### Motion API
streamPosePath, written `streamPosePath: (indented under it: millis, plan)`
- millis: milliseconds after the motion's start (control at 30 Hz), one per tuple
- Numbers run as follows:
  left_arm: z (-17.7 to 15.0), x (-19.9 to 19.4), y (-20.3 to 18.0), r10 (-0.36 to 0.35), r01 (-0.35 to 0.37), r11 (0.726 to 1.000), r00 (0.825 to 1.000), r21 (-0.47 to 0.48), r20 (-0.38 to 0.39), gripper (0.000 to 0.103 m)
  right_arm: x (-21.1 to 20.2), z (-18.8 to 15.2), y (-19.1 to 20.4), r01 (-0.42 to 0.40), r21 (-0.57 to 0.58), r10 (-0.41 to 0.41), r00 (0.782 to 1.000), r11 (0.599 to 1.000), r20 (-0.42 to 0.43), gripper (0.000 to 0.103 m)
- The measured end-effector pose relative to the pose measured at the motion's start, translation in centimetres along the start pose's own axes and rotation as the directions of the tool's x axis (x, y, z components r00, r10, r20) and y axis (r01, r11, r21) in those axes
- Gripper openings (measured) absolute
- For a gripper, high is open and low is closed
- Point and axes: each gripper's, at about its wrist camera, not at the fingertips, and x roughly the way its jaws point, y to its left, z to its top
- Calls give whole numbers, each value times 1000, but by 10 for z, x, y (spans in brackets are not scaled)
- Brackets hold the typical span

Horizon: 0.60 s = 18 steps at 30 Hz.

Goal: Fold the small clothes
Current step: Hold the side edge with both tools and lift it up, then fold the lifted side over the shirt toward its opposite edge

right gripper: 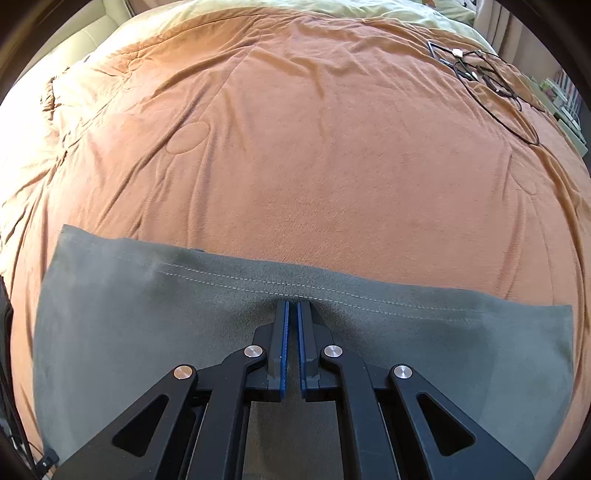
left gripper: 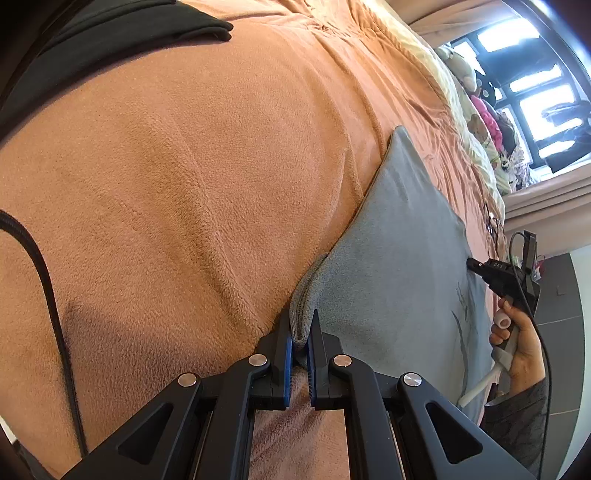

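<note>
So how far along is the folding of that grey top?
Barely started. The grey garment lies mostly flat on the orange blanket. The left gripper pinches a bunched edge; the right gripper is closed, pressing near the stitched hem. The folds themselves are left. A black garment lies apart.

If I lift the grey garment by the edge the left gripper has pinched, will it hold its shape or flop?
Probably flop: the grey garment is thin knit, and its edge already bunches into soft folds between the left gripper fingers. It looks light, so lifting should be easy. The fuzzy orange blanket may drag on it a little.
</note>
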Motion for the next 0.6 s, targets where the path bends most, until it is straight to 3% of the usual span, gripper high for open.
streamPosePath:
  millis: [367, 600]
  plan:
    - [7, -28, -14, -151, 151, 989, 988, 4, 14, 6, -56, -63, 8, -107, -26, 106, 994, 994, -9, 2]
    - [11, -51, -56, -266, 264, 961, 964, 82, 22, 6, -84, -120, 9, -156, -55, 156, 988, 986, -3, 2]
